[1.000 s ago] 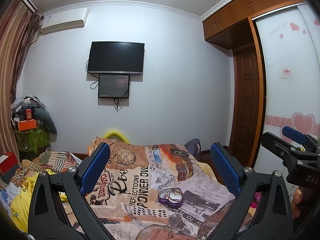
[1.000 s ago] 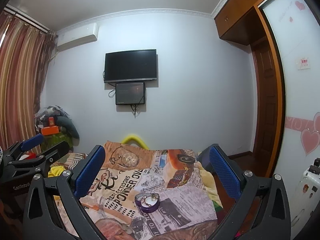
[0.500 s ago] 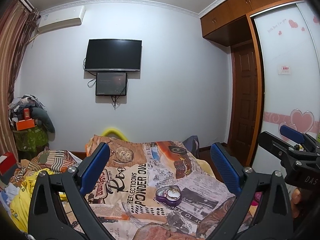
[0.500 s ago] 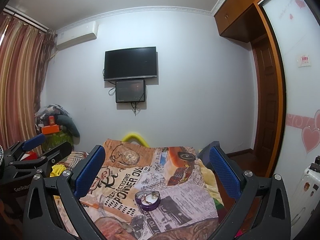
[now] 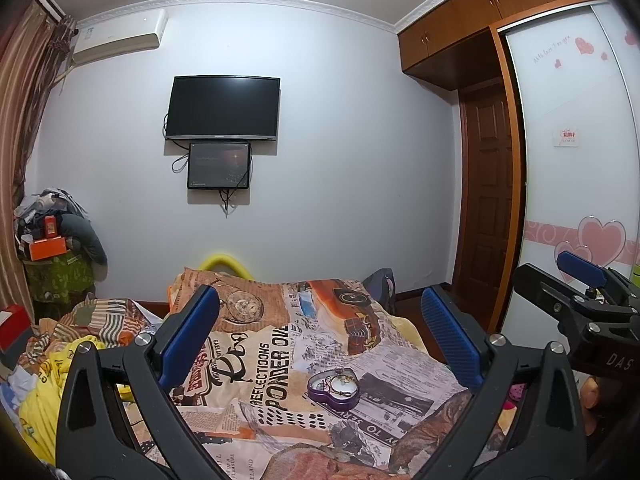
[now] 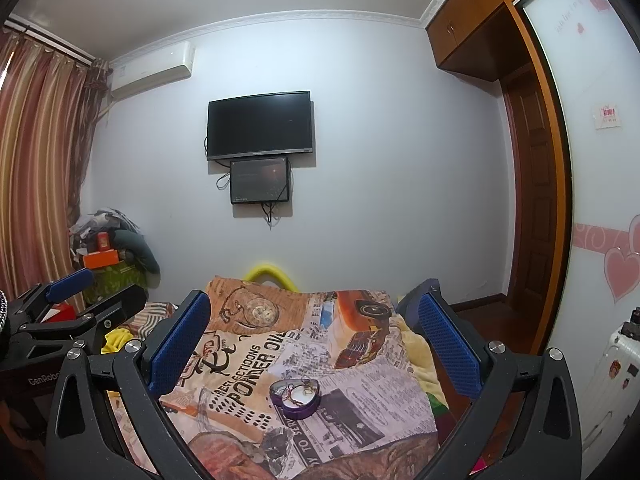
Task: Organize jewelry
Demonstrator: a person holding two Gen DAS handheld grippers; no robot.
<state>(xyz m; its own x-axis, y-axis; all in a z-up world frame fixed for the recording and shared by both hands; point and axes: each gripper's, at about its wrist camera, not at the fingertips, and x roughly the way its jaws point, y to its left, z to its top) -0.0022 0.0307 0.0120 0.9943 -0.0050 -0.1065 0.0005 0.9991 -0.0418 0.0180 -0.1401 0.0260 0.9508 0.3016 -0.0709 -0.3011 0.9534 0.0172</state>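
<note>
A purple heart-shaped jewelry box [image 5: 334, 389] lies open on the printed bedspread [image 5: 272, 356], with small pieces of jewelry inside; it also shows in the right wrist view [image 6: 295, 397]. My left gripper [image 5: 320, 336] is open and empty, held above the bed short of the box. My right gripper [image 6: 314, 340] is open and empty too, also short of the box. Each gripper shows at the edge of the other's view: the right one [image 5: 580, 276] and the left one [image 6: 72, 284].
Crumpled yellow and striped bedding [image 5: 60, 352] lies at the left of the bed. A cluttered pile with an orange box [image 5: 46, 248] stands in the left corner. A wardrobe with heart stickers [image 5: 580, 184] and a wooden door [image 5: 488, 200] are on the right. A white suitcase [image 6: 612, 380] stands at the right.
Both views have tilted slightly upward; the box sits a little lower in frame. Both grippers stay open and side by side.
</note>
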